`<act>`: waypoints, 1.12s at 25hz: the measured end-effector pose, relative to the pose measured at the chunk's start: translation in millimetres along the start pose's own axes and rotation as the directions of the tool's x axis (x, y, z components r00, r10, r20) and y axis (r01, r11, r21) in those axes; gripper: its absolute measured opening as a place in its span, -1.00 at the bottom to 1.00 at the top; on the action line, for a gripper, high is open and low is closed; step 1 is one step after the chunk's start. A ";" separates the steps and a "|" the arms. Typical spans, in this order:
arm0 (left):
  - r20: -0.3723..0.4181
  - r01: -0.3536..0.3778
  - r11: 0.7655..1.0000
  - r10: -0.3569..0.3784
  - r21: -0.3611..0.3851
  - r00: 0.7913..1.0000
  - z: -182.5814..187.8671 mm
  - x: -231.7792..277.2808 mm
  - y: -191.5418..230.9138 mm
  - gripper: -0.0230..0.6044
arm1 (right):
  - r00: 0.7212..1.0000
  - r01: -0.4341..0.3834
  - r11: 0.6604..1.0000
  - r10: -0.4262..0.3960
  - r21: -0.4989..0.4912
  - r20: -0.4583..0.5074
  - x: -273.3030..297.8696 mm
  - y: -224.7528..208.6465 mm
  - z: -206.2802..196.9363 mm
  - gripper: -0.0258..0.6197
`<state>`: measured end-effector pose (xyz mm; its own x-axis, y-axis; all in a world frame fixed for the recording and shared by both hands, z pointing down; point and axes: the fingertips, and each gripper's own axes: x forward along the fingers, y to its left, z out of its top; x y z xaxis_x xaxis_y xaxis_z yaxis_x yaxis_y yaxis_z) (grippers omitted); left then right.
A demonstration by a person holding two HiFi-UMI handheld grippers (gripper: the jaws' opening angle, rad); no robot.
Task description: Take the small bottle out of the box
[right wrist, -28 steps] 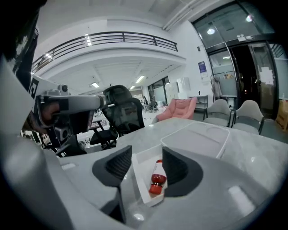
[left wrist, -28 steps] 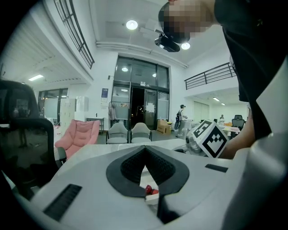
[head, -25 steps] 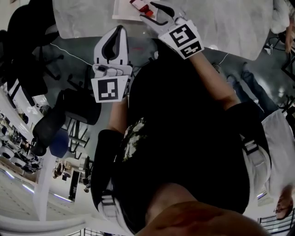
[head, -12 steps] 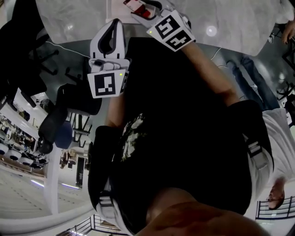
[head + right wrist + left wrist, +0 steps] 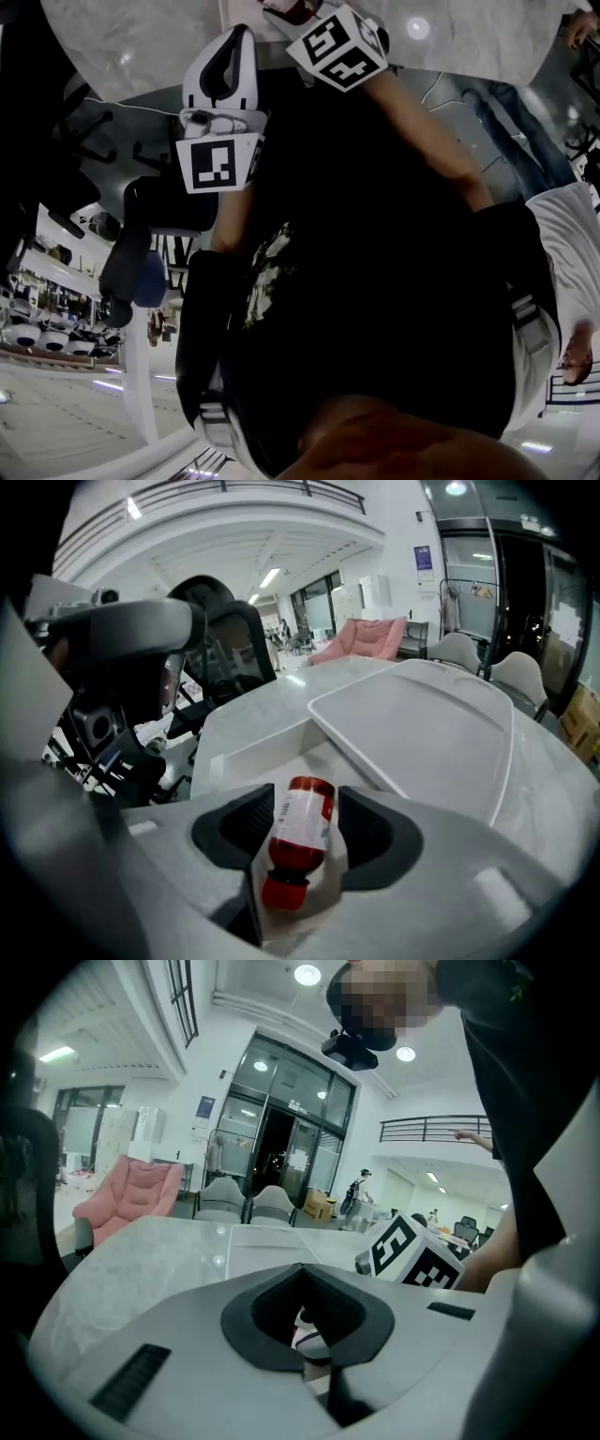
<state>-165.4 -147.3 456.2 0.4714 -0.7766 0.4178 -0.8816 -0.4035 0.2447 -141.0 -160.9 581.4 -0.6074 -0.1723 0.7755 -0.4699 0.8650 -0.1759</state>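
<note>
- The right gripper (image 5: 302, 799) points down into the box. Its two jaws are spread wide, one on each side of the small bottle (image 5: 298, 832).
- The jaws sit very close to the bottle's sides, but I cannot see them squeezing it.
- The small bottle is red with a white label. It lies on its side on the floor of the white box (image 5: 253, 747), and its red cap (image 5: 284, 891) points back at the camera.
- The left gripper (image 5: 302, 1267) has its jaw tips pressed together, and it pinches nothing (there is only a round hole between the dark pads).
- In the head view the left gripper hangs near the table's edge, beside the right one and apart from it.
- A wide white lid (image 5: 422, 752) with a raised rim lies flat just behind the box.
- The box and the lid are on a pale marble table (image 5: 553, 808).
- Past the table stands a black chair (image 5: 234, 639).
- Farther back is a pink armchair (image 5: 361, 639) in a big bright room.
</note>
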 end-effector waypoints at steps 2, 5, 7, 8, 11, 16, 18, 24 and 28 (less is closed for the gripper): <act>0.002 0.032 0.999 -0.032 -0.005 0.999 -0.9 1.5 7.2 -0.90 | 0.997 0.032 0.999 -0.034 -0.039 -0.069 6.1 -0.4 -2.9 -0.26; 0.021 0.070 0.997 -0.070 -0.031 0.997 0.4 2.1 14.1 -0.90 | 0.985 0.063 0.996 -0.073 -0.067 -0.158 12.6 0.3 -8.7 -0.25; 0.025 0.094 0.995 -0.093 -0.040 0.995 -0.5 -0.4 17.1 -0.90 | 0.975 0.078 0.997 -0.083 -0.029 -0.205 17.4 0.3 -13.1 -0.19; 0.026 0.104 0.994 -0.103 -0.043 0.994 -1.4 -2.1 19.7 -0.90 | 0.969 0.086 0.996 -0.085 -0.009 -0.232 19.6 -1.0 -14.5 -0.15; 0.027 0.122 0.991 -0.120 -0.055 0.992 -5.7 -8.1 32.2 -0.90 | 0.944 0.085 0.996 -0.077 0.011 -0.322 27.2 -1.0 -16.9 -0.08; 0.041 0.119 0.991 -0.117 -0.061 0.992 -8.7 -17.1 55.5 -0.90 | 0.897 0.100 0.995 -0.103 -0.029 -0.430 38.4 0.9 -24.4 -0.03; 0.045 0.112 0.991 -0.109 -0.069 0.993 -8.8 -20.7 60.0 -0.90 | 0.881 0.108 0.993 -0.114 -0.038 -0.460 37.7 -0.6 -27.8 -0.04; 0.065 0.112 0.992 -0.108 -0.057 0.992 -1.7 -30.3 66.5 -0.90 | 0.855 0.088 0.987 -0.145 -0.135 -0.498 36.0 2.0 -28.8 -0.25; 0.070 0.127 0.991 -0.124 -0.042 0.990 4.0 -33.7 64.3 -0.90 | 0.886 0.087 0.991 -0.125 -0.105 -0.446 36.2 12.0 -21.3 -0.25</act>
<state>-238.1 -149.0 454.4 0.5742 -0.7529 0.3217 -0.8130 -0.4781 0.3324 -155.0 -146.7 620.3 -0.1938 -0.0502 0.9798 -0.4513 0.8913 -0.0436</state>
